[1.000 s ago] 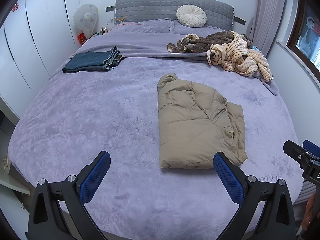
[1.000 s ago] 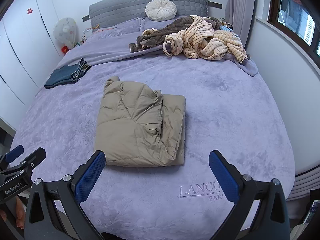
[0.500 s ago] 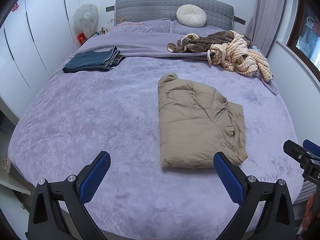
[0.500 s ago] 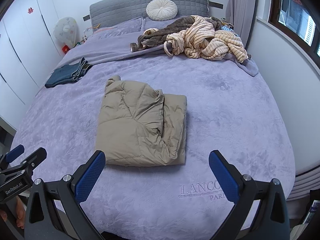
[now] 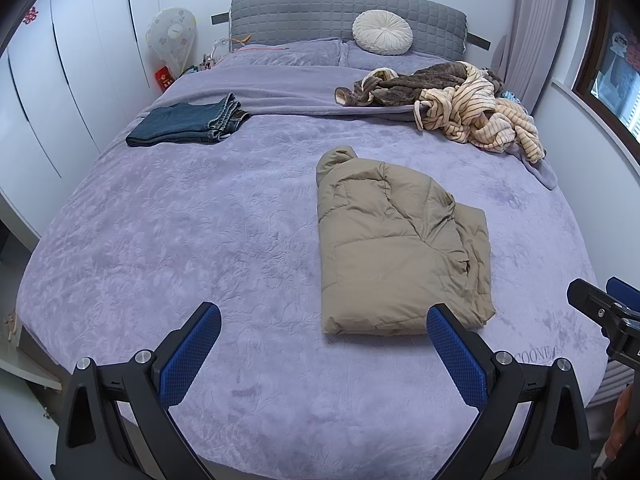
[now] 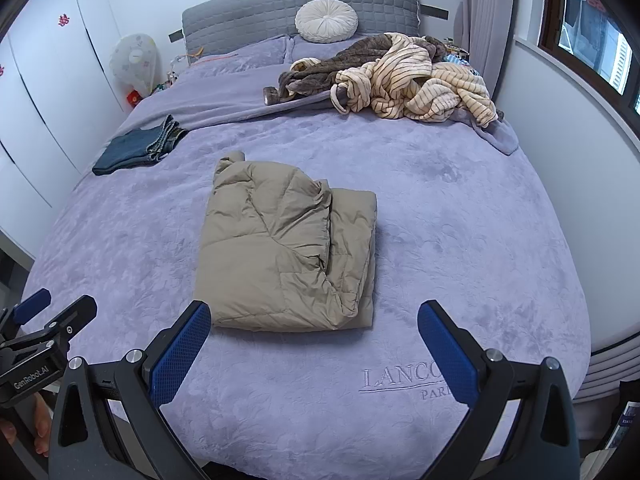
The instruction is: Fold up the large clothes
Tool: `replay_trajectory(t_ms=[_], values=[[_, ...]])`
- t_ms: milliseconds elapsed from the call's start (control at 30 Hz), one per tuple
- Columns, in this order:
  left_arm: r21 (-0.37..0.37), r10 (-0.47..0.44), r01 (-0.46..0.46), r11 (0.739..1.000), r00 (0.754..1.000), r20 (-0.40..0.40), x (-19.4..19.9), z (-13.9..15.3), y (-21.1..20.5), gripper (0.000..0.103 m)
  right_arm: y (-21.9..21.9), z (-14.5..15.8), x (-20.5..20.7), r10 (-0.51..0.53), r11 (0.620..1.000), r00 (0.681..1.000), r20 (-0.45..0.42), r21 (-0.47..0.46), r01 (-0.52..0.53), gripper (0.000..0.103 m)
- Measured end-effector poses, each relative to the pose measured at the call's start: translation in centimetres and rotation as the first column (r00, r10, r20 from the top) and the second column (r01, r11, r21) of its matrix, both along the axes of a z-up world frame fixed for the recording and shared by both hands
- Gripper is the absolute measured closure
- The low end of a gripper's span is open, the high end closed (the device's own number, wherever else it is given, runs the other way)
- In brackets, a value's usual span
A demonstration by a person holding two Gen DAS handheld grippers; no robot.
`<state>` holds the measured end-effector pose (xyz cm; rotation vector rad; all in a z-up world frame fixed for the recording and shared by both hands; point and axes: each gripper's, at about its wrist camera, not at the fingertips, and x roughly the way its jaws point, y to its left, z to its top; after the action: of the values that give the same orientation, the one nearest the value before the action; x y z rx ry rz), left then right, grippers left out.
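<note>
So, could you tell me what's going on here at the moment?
A person with a gripper in each hand is folding clothes on a bed. The left gripper and right gripper are both open and hold nothing. A tan jacket lies folded mid-bed, jeans are folded at the far left, and a heap of robes waits unfolded.

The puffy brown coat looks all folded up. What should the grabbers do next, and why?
Probably carry the folded tan jacket over beside the folded jeans. It lies squared off on the bed, and both tools, left and right, hang open and empty just short of it. The striped robe pile waits unfolded.
</note>
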<state>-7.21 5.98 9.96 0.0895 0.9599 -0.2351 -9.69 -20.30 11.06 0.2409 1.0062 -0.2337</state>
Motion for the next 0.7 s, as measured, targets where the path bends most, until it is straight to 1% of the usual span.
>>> replay_trajectory(t_ms=[700], values=[[0.002,0.004,-0.004,1.000,1.000,0.006,-0.41,0.00,0.34,0.000,0.19,0.01,-0.05,0.000,1.000,1.000,0.000,0.000,0.000,0.000]])
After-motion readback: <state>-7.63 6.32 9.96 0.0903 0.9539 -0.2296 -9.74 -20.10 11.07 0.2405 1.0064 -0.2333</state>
